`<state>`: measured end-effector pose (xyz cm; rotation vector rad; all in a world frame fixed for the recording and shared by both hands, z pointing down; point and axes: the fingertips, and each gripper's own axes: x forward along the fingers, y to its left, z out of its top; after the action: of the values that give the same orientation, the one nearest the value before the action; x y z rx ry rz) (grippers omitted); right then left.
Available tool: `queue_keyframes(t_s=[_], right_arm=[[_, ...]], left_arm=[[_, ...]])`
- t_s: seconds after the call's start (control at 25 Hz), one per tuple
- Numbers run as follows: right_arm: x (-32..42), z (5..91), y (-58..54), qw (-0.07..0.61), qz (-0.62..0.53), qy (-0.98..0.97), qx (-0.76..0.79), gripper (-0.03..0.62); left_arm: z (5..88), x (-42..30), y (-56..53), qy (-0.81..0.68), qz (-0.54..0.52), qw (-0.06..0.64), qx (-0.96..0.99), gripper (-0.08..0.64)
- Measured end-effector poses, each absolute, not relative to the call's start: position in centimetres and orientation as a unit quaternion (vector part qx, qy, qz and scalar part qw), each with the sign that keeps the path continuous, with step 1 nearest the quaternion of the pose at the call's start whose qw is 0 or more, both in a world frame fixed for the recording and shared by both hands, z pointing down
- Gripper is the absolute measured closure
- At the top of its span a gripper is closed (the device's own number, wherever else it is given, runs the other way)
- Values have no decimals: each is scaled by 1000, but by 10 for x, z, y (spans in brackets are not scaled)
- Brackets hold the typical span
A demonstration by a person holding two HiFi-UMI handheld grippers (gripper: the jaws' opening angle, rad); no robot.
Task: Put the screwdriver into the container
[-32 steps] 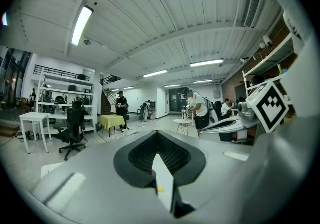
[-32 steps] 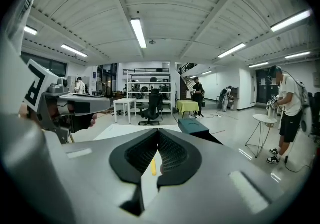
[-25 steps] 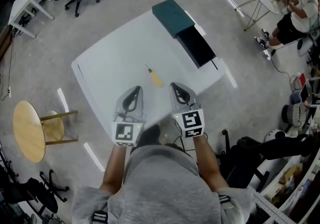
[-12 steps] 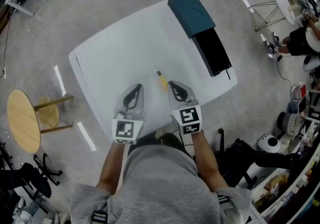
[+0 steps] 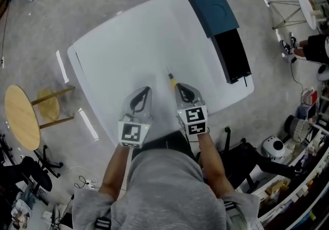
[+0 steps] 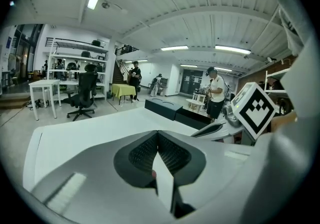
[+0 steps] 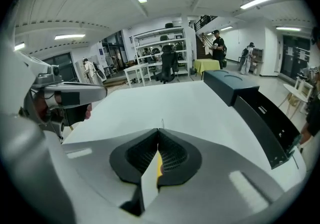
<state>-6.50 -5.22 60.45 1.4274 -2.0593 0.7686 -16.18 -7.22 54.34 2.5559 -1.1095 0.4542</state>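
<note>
The screwdriver [image 5: 171, 79], a thin metal shaft with a yellow handle, lies on the white table [image 5: 128, 49]. Its handle end runs under the tip of my right gripper [image 5: 180, 87], whose jaws are shut. In the right gripper view the shaft tip [image 7: 162, 122] pokes out ahead of the closed jaws, and yellow shows through the slit below them. My left gripper [image 5: 146, 90] is shut and empty, a little to the left of the screwdriver. The container is a black open box [image 5: 232, 55] with a dark teal lid [image 5: 212, 2] at the table's far right edge.
A round wooden stool [image 5: 21, 122] stands on the floor to the left. At the right are a small white side table [image 5: 308, 8], a seated person [image 5: 318, 46] and cluttered shelves. The table's near edge runs just under both grippers.
The right gripper has closed in on the screwdriver, from beside it to over its handle end. The head view has shifted, so the table sits further right and higher.
</note>
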Motion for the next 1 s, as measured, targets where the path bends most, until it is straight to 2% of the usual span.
queue_keyframes(t_s=[0.08, 0.36, 0.48, 0.68, 0.92, 1.0], right_arm=[[-66, 616, -53, 267, 297, -754, 522, 585], [-71, 646, -57, 301, 336, -738, 502, 441], [-71, 657, -59, 312, 344, -737, 492, 411], [-74, 669, -58, 326, 355, -734, 479, 412], [-76, 677, -54, 348, 366, -725, 468, 498], [-75, 677, -54, 352, 366, -722, 469, 506]], left_arm=[[550, -162, -74, -386, 164, 164, 893, 548], [562, -164, -76, -384, 175, 177, 889, 548], [564, -163, -76, -384, 175, 181, 888, 548], [565, -161, -77, -385, 174, 183, 888, 549], [566, -164, -79, -390, 174, 179, 886, 548], [566, -166, -80, -392, 173, 181, 885, 548]])
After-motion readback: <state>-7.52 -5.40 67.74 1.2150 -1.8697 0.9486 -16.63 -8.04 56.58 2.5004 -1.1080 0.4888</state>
